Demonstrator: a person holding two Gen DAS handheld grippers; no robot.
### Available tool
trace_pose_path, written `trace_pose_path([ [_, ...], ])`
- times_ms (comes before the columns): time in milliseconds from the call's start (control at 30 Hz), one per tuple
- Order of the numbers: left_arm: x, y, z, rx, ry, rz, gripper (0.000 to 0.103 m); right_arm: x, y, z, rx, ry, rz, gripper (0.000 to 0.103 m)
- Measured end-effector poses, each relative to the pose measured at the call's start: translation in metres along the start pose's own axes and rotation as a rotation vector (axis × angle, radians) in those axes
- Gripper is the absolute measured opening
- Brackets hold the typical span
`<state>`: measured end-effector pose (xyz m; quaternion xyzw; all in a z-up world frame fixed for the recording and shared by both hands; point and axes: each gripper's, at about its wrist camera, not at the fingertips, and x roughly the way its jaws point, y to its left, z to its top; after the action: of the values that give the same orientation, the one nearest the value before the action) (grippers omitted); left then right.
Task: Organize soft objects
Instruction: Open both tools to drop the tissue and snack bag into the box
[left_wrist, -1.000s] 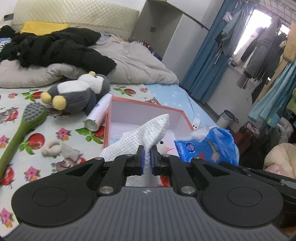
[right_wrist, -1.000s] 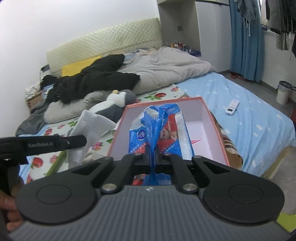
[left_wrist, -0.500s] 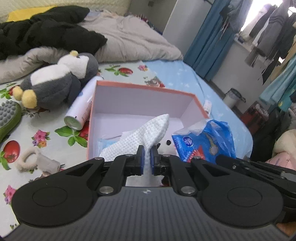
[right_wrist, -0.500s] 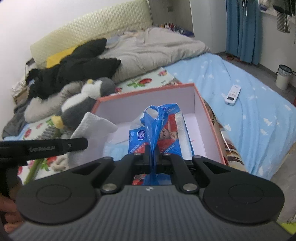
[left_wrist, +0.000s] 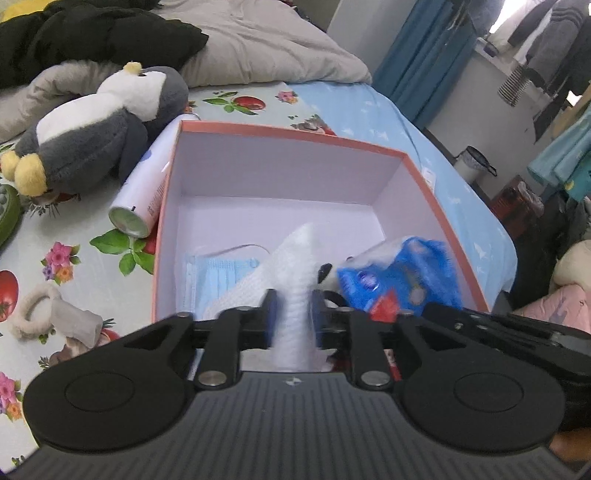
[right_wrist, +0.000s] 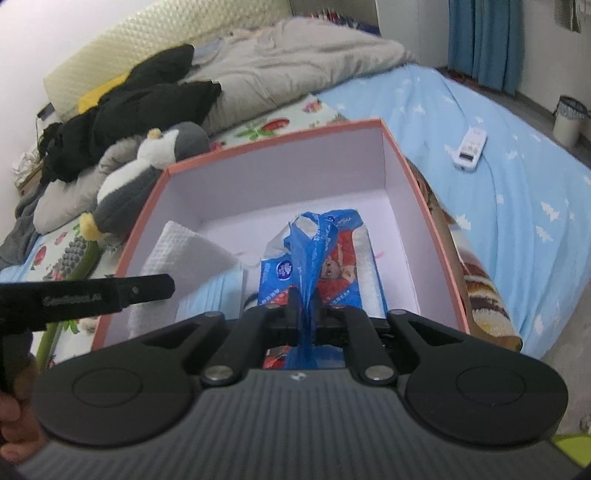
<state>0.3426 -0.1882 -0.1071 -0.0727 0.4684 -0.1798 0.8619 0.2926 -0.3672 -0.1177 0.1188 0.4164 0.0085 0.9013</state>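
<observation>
An open orange box (left_wrist: 288, 131) (right_wrist: 417, 184) with a white inside stands on the bed. My left gripper (left_wrist: 293, 312) has its jaws slightly parted around a white towel (left_wrist: 295, 266), which hangs into the box's left side; the towel also shows in the right wrist view (right_wrist: 184, 247). My right gripper (right_wrist: 304, 306) is parted a little around the blue handle of a tissue pack (right_wrist: 325, 266), low in the box's right side (left_wrist: 399, 277). A blue face mask (left_wrist: 218, 273) lies on the box floor. A grey penguin plush (left_wrist: 99, 129) lies left of the box.
A white spray can (left_wrist: 142, 195) lies against the box's left wall. A grey hair band (left_wrist: 55, 314) and a green brush (right_wrist: 74, 258) lie on the flowered sheet. A white remote (right_wrist: 469, 147) lies on the blue sheet. Dark clothes (right_wrist: 129, 110) and a grey duvet are behind.
Both grippers have moved forward and down into the box with towel and tissue pack. Both sets of jaws have opened slightly from fully shut.
</observation>
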Motion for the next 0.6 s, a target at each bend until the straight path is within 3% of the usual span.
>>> trace_pose_path([
  [67, -0.006, -0.002, -0.001, 0.009, -0.016, 0.004, 0.042, -0.002, -0.001, 0.000, 0.009, 0.006, -0.004, 0.032],
  [133, -0.015, -0.003, -0.001, 0.010, -0.029, -0.003, 0.042, -0.009, 0.000, -0.001, 0.009, -0.009, 0.005, 0.039],
  [600, -0.116, -0.010, -0.029, 0.027, -0.148, -0.001, 0.042, -0.090, 0.021, -0.025, -0.009, -0.137, 0.049, 0.039],
])
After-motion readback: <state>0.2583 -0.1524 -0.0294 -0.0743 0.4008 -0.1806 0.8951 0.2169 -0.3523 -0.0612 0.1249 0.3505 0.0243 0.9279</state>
